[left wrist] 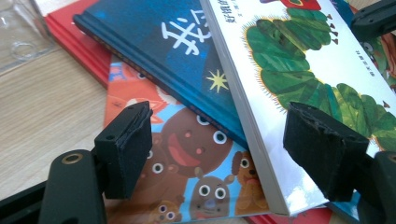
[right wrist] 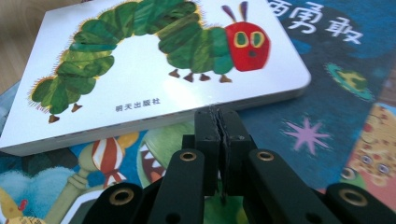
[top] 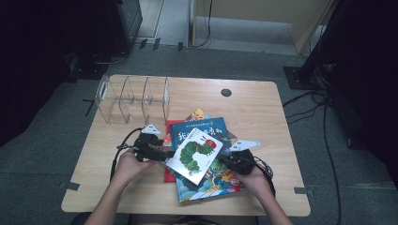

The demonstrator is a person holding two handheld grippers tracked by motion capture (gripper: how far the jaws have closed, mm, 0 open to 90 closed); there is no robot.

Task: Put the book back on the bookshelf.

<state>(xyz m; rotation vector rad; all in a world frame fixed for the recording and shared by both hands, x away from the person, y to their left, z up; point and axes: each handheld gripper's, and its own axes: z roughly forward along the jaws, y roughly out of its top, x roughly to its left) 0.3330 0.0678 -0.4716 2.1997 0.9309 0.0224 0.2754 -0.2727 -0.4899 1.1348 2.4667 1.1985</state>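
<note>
A white board book with a green caterpillar (top: 195, 154) lies tilted on top of a pile of picture books in the middle of the table. Under it are a dark blue book (top: 199, 127), a large colourful book (top: 211, 185) and a red one (top: 167, 176). My left gripper (left wrist: 219, 135) stands open at the pile's left side; the white book's (left wrist: 285, 84) near corner sits between its jaws, and the pads do not press on it. My right gripper (right wrist: 218, 116) is shut with nothing in it, its tips just short of the white book's (right wrist: 140, 60) long edge.
A clear acrylic rack (top: 133, 98) with several slots stands at the table's back left. A small round grommet (top: 226, 92) sits near the back edge. Bare wood (top: 263, 122) lies to the right of the pile. Cables trail on the floor at the right.
</note>
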